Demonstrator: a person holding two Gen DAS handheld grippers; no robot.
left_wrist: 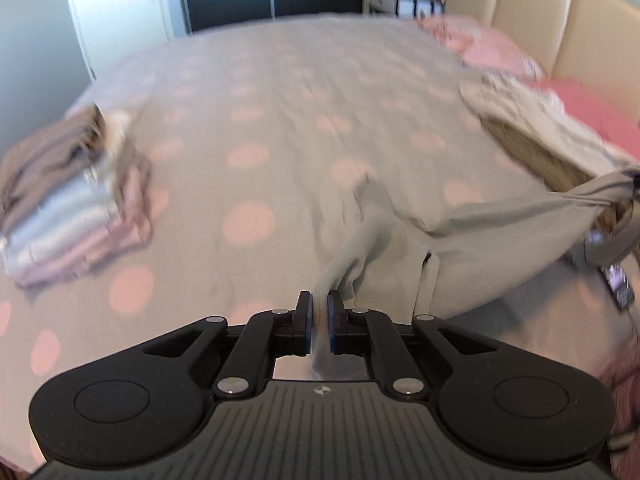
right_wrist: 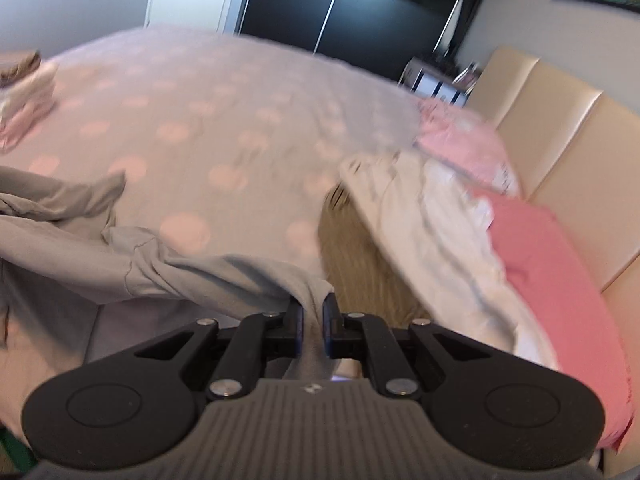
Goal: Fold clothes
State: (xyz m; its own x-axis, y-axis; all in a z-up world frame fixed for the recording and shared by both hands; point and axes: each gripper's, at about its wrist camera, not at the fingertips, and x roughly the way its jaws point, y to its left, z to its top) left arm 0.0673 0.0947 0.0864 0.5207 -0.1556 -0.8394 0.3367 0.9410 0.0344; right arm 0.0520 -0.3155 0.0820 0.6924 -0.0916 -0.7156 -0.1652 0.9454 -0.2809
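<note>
A grey garment hangs stretched above the bed between both grippers. My left gripper is shut on one bunched edge of it. Its other end is twisted around the right gripper, seen at the far right edge of the left wrist view. In the right wrist view the same grey garment runs off to the left, and my right gripper is shut on its bunched corner. Part of the cloth trails on the bedspread.
The bed has a grey cover with pink dots. A stack of folded clothes lies at its left. A heap of unfolded white and tan laundry and pink pillows lie by the beige headboard.
</note>
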